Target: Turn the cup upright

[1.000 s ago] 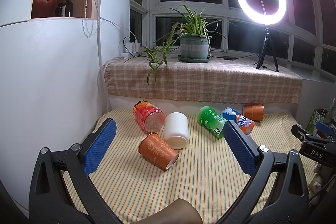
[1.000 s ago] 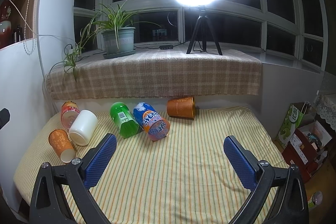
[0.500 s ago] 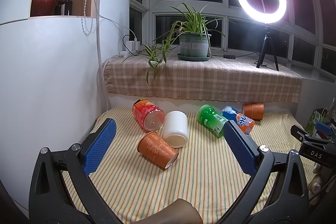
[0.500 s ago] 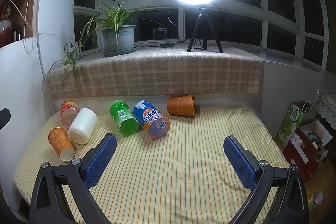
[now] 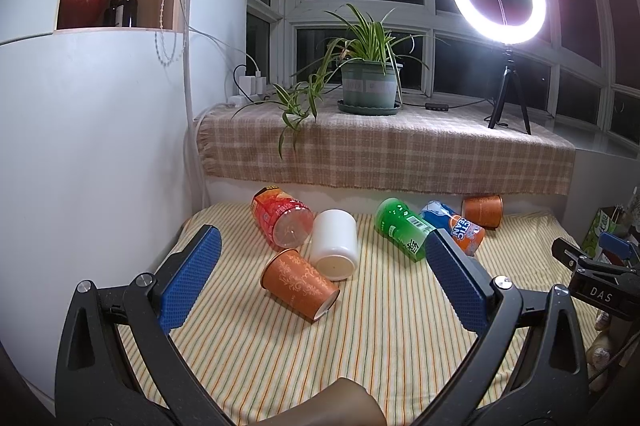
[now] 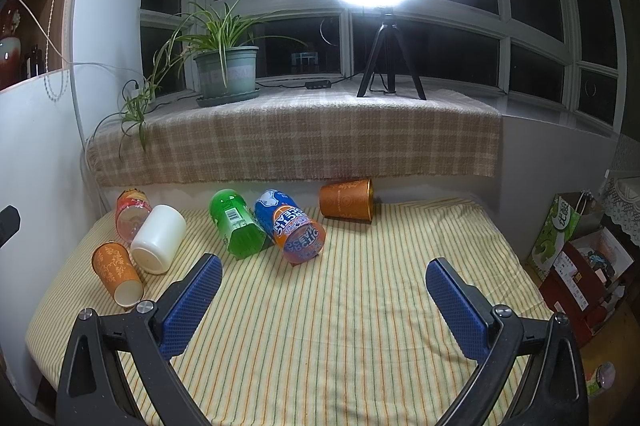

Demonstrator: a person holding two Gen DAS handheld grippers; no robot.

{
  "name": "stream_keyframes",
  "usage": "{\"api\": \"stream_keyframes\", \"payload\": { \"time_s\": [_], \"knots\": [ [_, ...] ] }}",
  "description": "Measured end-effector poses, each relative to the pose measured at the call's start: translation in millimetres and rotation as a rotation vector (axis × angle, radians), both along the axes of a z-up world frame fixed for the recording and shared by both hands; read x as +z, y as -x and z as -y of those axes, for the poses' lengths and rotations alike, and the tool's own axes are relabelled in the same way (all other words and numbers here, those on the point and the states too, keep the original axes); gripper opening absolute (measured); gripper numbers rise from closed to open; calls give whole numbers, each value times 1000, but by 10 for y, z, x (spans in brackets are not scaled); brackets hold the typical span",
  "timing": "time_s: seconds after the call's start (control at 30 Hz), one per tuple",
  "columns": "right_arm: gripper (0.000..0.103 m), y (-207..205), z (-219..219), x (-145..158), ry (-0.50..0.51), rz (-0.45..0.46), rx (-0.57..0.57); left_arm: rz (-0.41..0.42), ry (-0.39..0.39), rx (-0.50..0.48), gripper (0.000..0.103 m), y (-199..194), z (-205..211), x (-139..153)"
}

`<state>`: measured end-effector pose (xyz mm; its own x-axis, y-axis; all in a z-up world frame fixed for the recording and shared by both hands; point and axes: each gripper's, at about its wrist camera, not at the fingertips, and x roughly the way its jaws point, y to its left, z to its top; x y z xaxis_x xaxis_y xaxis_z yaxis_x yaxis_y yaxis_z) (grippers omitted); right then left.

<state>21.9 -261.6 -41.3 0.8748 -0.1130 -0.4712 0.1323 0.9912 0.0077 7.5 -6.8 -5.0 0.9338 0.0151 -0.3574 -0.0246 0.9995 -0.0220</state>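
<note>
Striped cloth point(image 5: 360, 338) fills lower frame. L gripper point(image 5: 320, 282) jaws wide, nothing held; R gripper point(image 6: 324, 300) likewise wide & empty. Mid-frame, six cups on their sides: white cup point(image 5: 335, 244) touching patterned orange paper cup point(image 5: 299, 284), red cup point(image 5: 280, 220), green cup point(image 5: 402, 228), blue-orange Fanta cup point(image 6: 294, 226), plain orange cup point(image 6: 347, 201) by back wall.
</note>
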Motion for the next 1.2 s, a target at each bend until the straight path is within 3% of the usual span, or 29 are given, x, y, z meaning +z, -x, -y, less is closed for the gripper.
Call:
{"api": "stream_keyframes", "payload": {
  "time_s": [0.8,1.2],
  "knots": [
    [103,-131,-72,-46,-11,-26,33,-17,5,22,103,-9,-113,-141],
    [103,-539,-231,-79,-72,-82,155,-59,19,113,103,-6,-475,-219]
  ]
}}
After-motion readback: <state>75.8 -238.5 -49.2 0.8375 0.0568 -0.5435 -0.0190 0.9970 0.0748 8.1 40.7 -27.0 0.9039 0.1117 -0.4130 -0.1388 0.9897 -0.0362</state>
